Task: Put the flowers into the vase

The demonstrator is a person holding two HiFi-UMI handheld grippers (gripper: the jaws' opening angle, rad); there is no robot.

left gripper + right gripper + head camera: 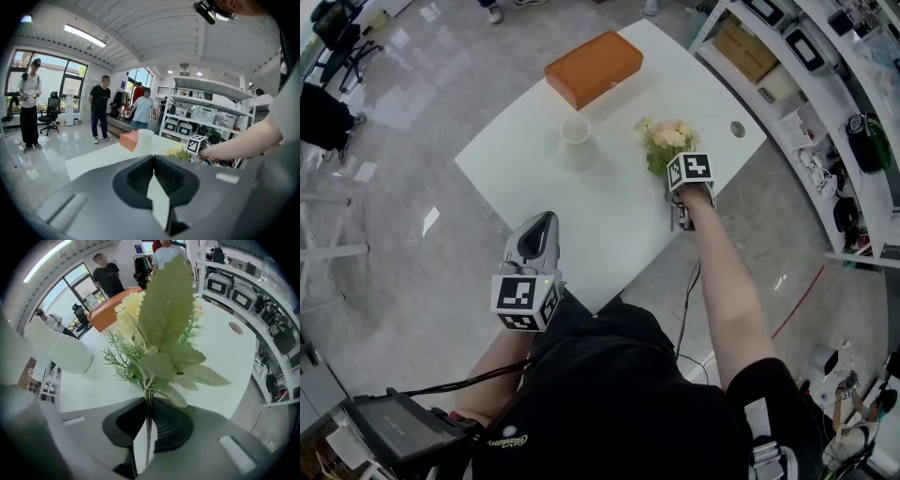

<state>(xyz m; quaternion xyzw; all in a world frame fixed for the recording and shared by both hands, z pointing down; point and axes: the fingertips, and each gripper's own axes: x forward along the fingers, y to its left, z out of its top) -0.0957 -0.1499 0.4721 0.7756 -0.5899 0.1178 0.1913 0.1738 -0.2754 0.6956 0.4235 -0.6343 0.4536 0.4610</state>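
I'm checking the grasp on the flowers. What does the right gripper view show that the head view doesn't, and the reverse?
Only the right gripper view: the flowers, their stems clamped between the fingers of the right gripper. Only the head view: the left gripper, held by the near edge of the table, and the person's arm. Both: the flowers, the white vase, the orange box, the table.

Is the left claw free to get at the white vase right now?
Likely yes: the left claw, empty with jaws together, hovers at the near edge of the table, and only its bare top lies between it and the vase. The flowers sit off to the right.
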